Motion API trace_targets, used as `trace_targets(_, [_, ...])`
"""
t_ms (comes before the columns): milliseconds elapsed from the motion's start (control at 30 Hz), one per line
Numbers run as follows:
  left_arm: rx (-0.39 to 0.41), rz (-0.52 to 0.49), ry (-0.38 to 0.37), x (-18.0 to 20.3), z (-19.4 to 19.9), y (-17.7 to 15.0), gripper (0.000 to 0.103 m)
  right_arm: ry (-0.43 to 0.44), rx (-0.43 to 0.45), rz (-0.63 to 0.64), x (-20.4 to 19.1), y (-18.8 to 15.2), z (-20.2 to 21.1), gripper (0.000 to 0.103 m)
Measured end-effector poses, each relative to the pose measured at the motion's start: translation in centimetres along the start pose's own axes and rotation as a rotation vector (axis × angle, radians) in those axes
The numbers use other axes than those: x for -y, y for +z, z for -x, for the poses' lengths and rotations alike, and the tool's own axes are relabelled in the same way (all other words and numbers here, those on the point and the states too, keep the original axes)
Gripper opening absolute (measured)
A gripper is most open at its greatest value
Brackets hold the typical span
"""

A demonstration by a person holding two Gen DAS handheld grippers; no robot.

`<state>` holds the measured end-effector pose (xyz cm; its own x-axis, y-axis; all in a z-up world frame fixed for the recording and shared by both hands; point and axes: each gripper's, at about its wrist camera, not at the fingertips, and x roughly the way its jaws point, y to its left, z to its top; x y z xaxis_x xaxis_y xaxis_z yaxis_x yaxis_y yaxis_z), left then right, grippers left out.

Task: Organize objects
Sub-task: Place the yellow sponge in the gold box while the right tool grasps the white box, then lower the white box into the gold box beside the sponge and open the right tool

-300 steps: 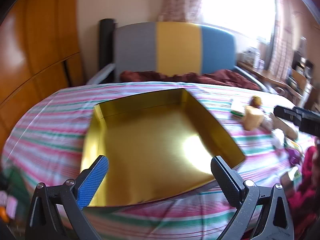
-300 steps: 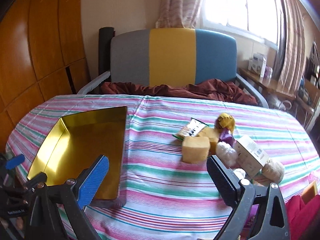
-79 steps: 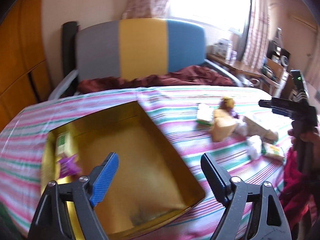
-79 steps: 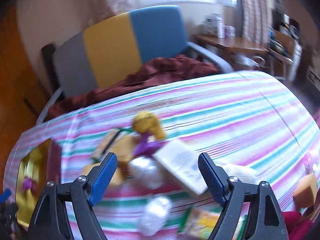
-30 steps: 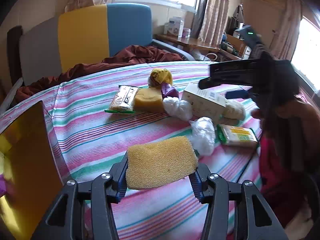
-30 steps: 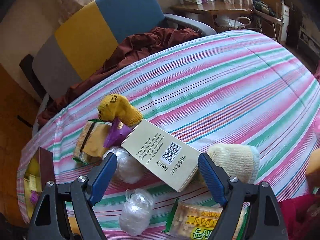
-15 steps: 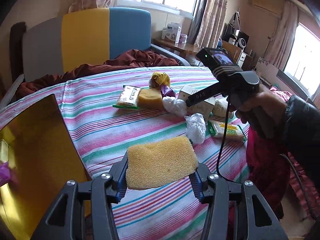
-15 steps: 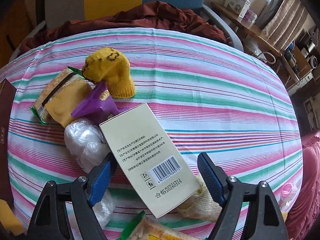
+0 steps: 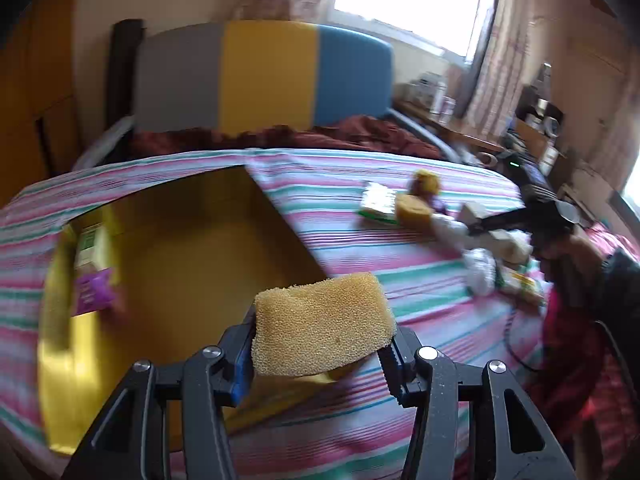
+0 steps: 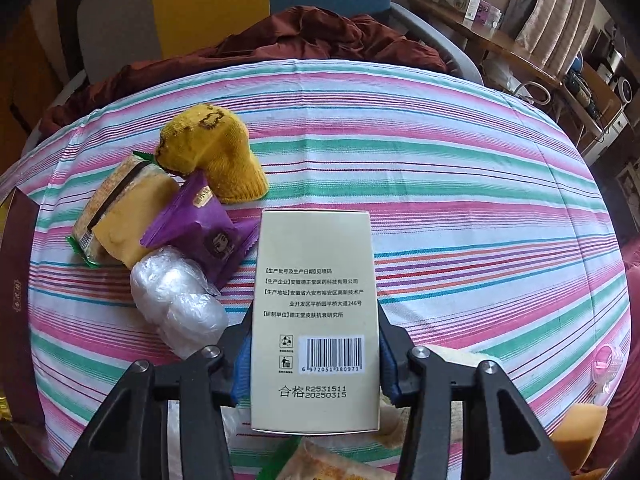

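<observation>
My left gripper is shut on a yellow sponge and holds it above the near right corner of the open gold tin, which holds a purple packet and a green-white packet at its left side. My right gripper is shut on a cream box with a barcode, over the striped tablecloth. Beside the box lie a yellow sock, a purple snack packet, a wrapped cake and a clear plastic wad.
The loose pile shows at the right in the left wrist view, with the right gripper over it. A cracker packet and a cream sock lie under my right gripper. A colour-block chair stands behind the table.
My left gripper has swung left with the sponge, from over the cloth to the tin. My right gripper has closed on the cream box, which now lies straight between its fingers.
</observation>
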<state>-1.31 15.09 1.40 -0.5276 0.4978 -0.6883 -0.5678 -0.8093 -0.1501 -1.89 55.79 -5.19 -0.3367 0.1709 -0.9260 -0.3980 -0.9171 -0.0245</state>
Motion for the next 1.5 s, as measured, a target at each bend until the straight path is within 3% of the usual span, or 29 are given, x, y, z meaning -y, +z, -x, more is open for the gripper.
trace_targets(167, [-0.037,0.113,0.164,-6.8,0.4,-0.2,0.053,-0.006,0.0,0.003,-0.2,-0.1,0.1,0.05])
trace_targets(400, [-0.108,0.221,0.268,-13.3,-0.5,-0.9,0.052,-0.009,-0.004,0.007,-0.2,-0.2,0.0,0.05])
trace_targets(1167, [-0.172,0.209,0.337,-15.5,-4.2,-0.5,0.053,-0.027,0.002,0.028,-0.6,-0.6,0.3,0.05])
trace_targets(1500, [-0.127,0.194,0.393,-15.7,-3.3,-0.2,0.071,-0.029,0.057,0.006,-0.1,-0.2,1.3,0.05])
